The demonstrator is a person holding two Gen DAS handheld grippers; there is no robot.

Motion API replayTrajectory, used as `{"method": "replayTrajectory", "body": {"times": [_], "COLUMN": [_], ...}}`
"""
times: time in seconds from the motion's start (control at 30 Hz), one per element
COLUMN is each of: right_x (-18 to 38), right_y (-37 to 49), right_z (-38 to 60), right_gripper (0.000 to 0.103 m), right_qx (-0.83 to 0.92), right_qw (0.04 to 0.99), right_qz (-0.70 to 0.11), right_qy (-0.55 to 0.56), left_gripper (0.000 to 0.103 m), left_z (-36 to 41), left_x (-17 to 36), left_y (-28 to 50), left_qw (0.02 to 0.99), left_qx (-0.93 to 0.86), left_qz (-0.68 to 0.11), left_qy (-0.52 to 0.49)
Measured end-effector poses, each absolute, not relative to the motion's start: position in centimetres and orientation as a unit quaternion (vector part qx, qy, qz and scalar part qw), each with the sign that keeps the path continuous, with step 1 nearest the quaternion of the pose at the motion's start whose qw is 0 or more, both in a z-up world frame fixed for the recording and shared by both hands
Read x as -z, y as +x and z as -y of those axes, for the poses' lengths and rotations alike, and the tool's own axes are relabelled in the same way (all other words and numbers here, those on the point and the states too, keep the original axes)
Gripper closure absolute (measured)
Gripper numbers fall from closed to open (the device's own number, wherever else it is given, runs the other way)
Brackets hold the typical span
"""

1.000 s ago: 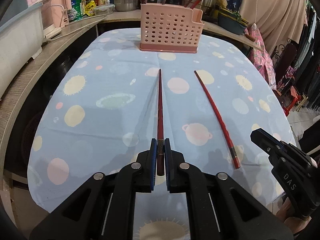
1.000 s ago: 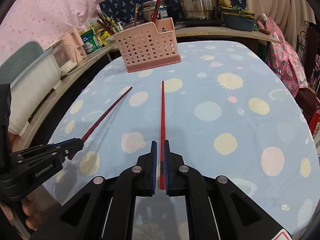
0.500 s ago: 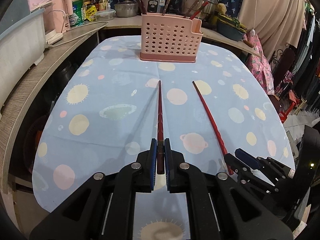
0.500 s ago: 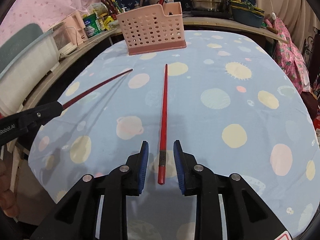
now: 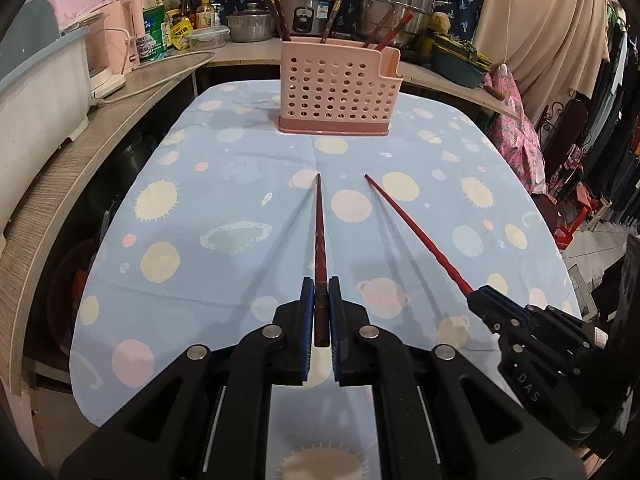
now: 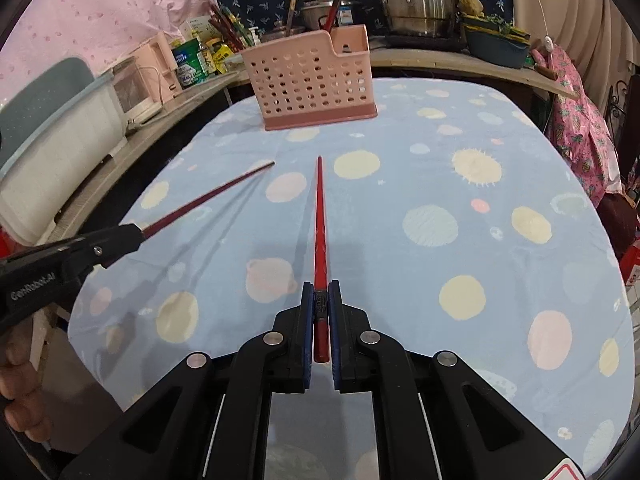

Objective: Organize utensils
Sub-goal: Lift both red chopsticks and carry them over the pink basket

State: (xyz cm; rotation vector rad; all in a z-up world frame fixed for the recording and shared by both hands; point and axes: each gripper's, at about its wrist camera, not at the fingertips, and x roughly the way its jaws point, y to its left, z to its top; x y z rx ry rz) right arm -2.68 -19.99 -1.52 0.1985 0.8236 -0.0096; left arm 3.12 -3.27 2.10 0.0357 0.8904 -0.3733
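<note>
My left gripper [image 5: 321,292] is shut on the thick end of a dark red chopstick [image 5: 319,232], which points forward above the table. My right gripper [image 6: 320,294] is shut on a bright red chopstick [image 6: 319,216], also raised and pointing forward. Each gripper shows in the other's view: the right gripper [image 5: 478,296] with its chopstick [image 5: 416,228], and the left gripper [image 6: 136,230] with its chopstick [image 6: 208,196]. A pink perforated utensil basket [image 5: 338,88] stands at the far end of the table and holds several chopsticks; it also shows in the right wrist view [image 6: 312,80].
The table wears a blue cloth with pastel planets [image 5: 240,236]. A wooden counter [image 5: 60,168] curves along the left with a white appliance [image 5: 36,92]. Steel pots [image 5: 400,0], bottles and boxes stand behind the basket. Clothes hang at the right.
My right gripper opened half a second ago with the bright red chopstick lying on the cloth, then shut on it again and lifted it. My left gripper kept its hold and rose a little.
</note>
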Motion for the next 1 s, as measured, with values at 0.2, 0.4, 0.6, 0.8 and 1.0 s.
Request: {"method": "replayTrajectory", "body": {"times": [0.2,0.4,0.6,0.8,1.0], "right_x": [-4.0,-8.6,-11.1,-13.6,-18.2], "right_y": [-1.9,0.0,3.0,5.8,9.1], "right_z": [20.8,22.2,23.2,24.0,25.2], "right_gripper": [0.096,0.096,0.096,0.096,0.096], "right_qx": [0.002,0.001,-0.002,-0.012,-0.019], "right_qw": [0.933,0.949,0.955,0.960,0.968], "right_qz": [-0.345,-0.295,-0.269,-0.247,-0.200], "right_qy": [0.101,0.112,0.121,0.135,0.150], "left_gripper": [0.096,0.096,0.096,0.096,0.096], "left_z": [3.2,3.3,3.7,4.1,4.2], "left_x": [-5.4,-8.9,-11.9,-14.8,-19.5], "left_y": [4.4,6.8,10.1,13.0,15.9], "left_qw": [0.902,0.916,0.925,0.929,0.940], "left_qx": [0.179,0.178,0.180,0.186,0.189], "left_qz": [-0.393,-0.359,-0.334,-0.317,-0.278], "left_qy": [0.008,-0.004,-0.021,-0.034,-0.055]}}
